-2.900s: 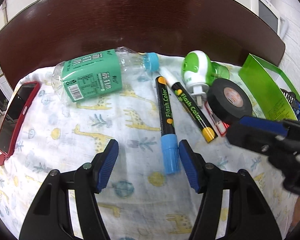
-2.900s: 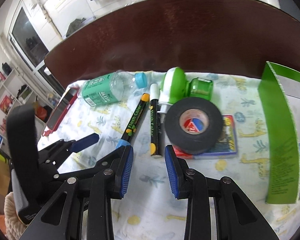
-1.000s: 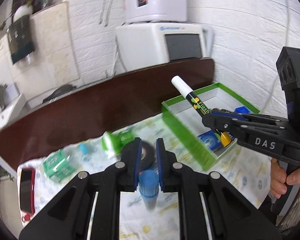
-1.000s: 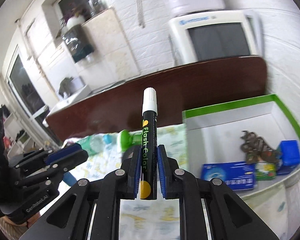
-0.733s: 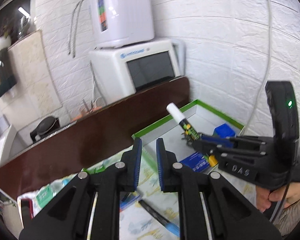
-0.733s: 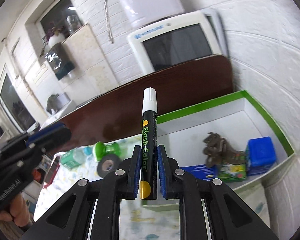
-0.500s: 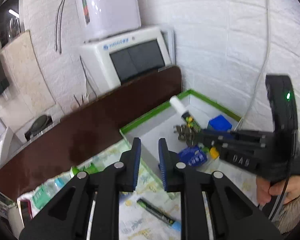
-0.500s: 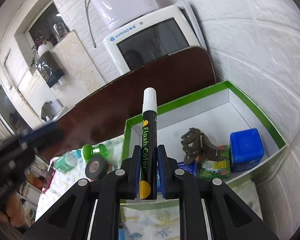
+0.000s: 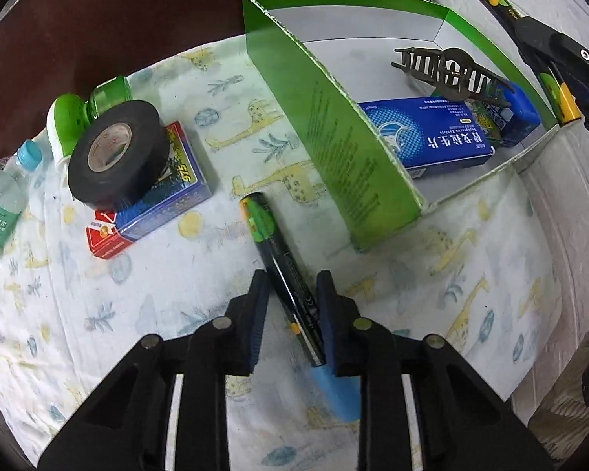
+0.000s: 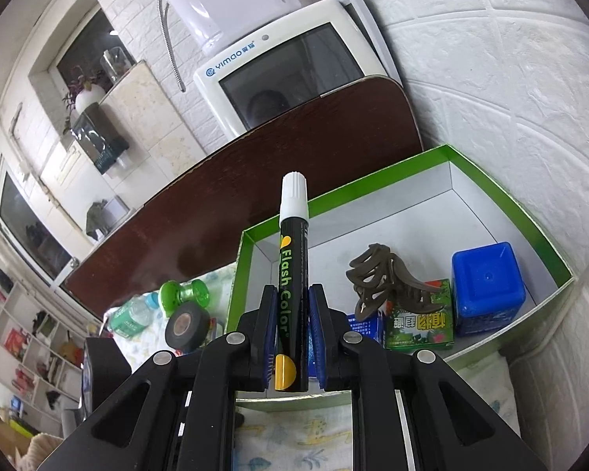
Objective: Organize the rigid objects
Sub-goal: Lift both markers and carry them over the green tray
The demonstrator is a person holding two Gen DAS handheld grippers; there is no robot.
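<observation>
Right gripper is clamped on the white-capped marker over the green box. Left gripper sits released, straddling the blue-capped marker beside the box wall, tape roll nearby.

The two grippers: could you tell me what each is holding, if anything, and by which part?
The right gripper clamps the white-capped marker near its yellow end. The left gripper straddles the blue-capped marker, jaws apart.

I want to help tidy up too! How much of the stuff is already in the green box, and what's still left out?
Already in the green box: a hair claw, a blue cube and two small packs. In hand: the right tongs grip a white-capped marker above the box. The left tongs straddle the blue-capped marker lying on the cloth. Still out: tape roll, card box, green plug-in, bottle.
</observation>
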